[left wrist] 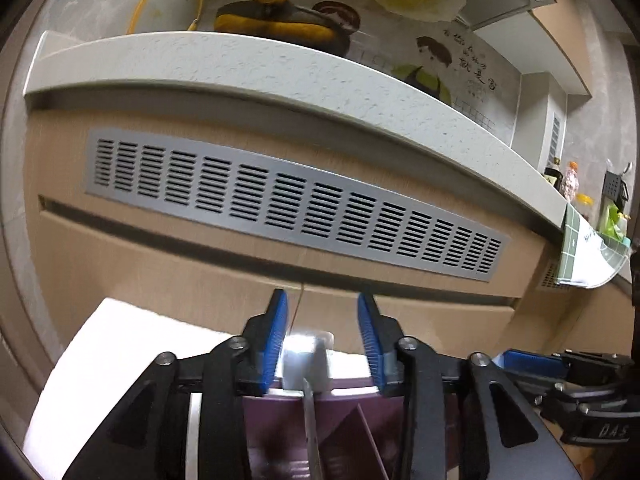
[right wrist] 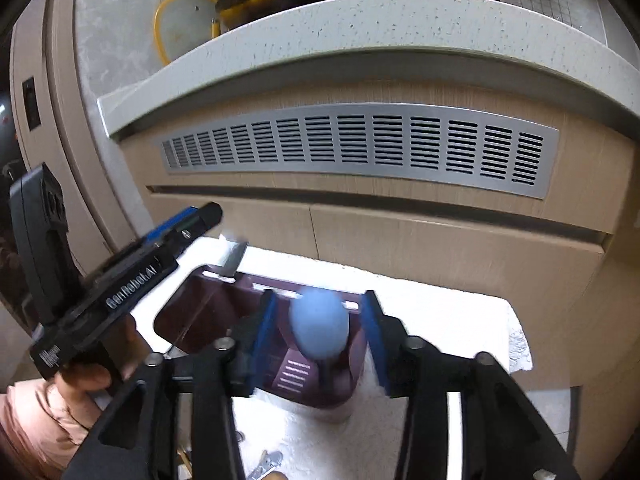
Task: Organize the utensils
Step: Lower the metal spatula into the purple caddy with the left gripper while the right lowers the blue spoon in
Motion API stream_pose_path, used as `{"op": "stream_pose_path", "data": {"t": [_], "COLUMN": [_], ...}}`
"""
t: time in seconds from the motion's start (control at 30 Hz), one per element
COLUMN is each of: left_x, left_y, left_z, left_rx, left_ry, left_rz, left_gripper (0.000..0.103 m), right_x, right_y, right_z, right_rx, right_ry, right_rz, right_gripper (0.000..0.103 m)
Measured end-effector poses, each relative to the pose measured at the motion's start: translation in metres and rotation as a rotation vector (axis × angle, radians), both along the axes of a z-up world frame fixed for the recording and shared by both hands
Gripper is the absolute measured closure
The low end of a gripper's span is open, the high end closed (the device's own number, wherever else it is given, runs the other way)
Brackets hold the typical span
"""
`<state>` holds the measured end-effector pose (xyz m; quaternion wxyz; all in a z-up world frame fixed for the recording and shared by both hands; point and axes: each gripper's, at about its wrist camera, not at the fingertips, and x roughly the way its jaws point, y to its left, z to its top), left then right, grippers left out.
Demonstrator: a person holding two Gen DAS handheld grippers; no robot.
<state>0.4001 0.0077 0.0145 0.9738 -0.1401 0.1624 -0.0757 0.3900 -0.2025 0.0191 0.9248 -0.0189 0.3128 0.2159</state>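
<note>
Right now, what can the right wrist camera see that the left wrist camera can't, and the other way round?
Only the right wrist view shows the blue spoon between the right gripper fingers, and the person's left hand.

Only the left wrist view shows the bottles along the counter and the range hood.

Both show the maroon utensil holder on white cloth, the metal utensil at the left gripper, the grey vent and the yellow pan.
</note>
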Motion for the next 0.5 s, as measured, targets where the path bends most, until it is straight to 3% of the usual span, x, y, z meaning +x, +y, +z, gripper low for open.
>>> {"op": "stream_pose_path", "data": {"t": [0.23, 0.33, 0.4, 0.5], "left_x": [-0.022, -0.033, -0.039, -0.046], "left_y": [0.019, 0.028, 0.033, 0.038], "left_z": [0.018, 0.023, 0.025, 0.025], "left_rx": [-0.044, -0.073, -0.058, -0.037], "left_ry": [-0.006, 0.011, 0.03, 0.07], "left_rz": [-0.004, -0.003, 0.001, -0.007], "left_gripper": [0.059, 0.054, 0.048, 0.047], "right_x": [-0.029, -0.04, -0.046, -0.053], "right_y": [-0.002, 0.0, 0.001, 0.003], "right_z": [0.004, 0.007, 0.01, 0.013], "right_rx": [-0.044, -0.056, -0.069, -0.085], "right_ry": [-0.015, -0.019, -0.024, -0.038], "right_rz": [-0.013, -0.013, -0.009, -0.008], "right_gripper": [0.058, 0.058, 0.058, 0.058]}}
